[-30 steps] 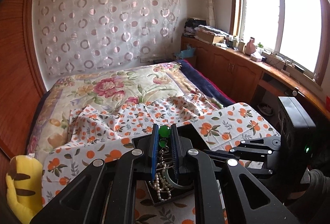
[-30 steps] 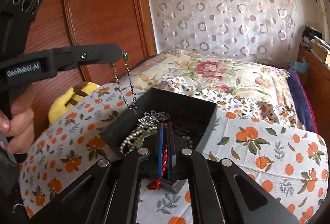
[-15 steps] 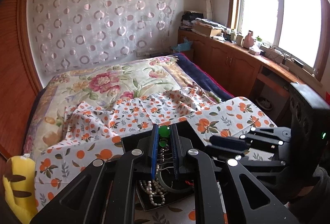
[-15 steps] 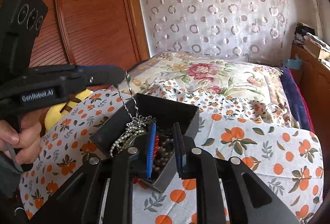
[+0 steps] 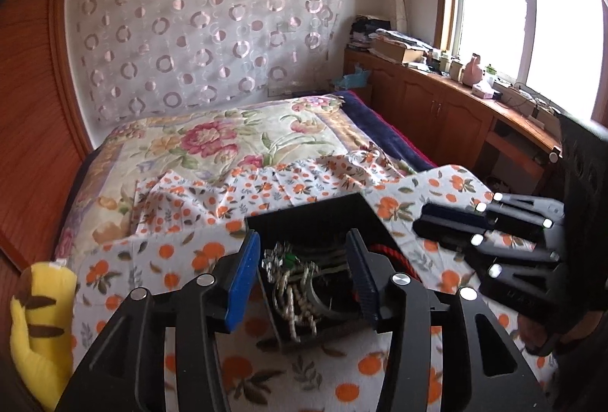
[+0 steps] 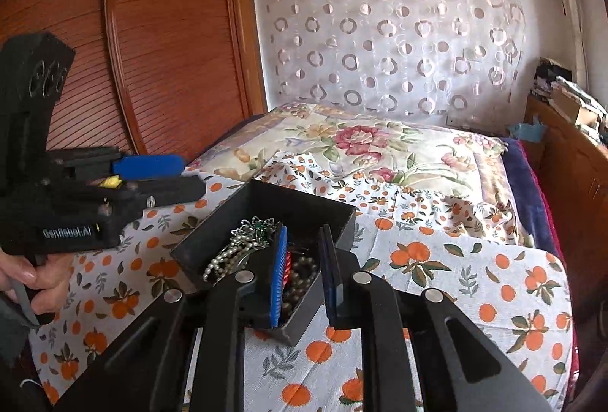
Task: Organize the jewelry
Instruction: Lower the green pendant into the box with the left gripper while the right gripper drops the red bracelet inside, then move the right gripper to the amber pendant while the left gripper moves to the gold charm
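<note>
A black open box (image 5: 323,210) sits on the orange-print cloth (image 5: 182,252). It holds pearl strands (image 5: 298,309), a grey bangle (image 5: 326,302), a red cord (image 5: 380,248) and a green-stone chain necklace (image 5: 288,257). My left gripper (image 5: 302,279) hangs over the box with its jaws opening and nothing gripped; the necklace lies loose below them. In the right wrist view my right gripper (image 6: 304,271) is open over the near corner of the box (image 6: 273,203). Its blue pad is inside beside red beads (image 6: 288,264) and brown beads (image 6: 304,279).
A yellow striped plush toy (image 5: 38,321) lies at the cloth's left edge. A floral quilt (image 5: 212,138) covers the bed behind. Wooden cabinets (image 5: 437,112) with clutter run under the window on the right. A hand (image 6: 34,279) holds the left gripper (image 6: 178,176).
My left gripper opened and let go of the green-stone necklace, which dropped into the box. My right gripper released the red beads, opened partway and drew back slightly.
</note>
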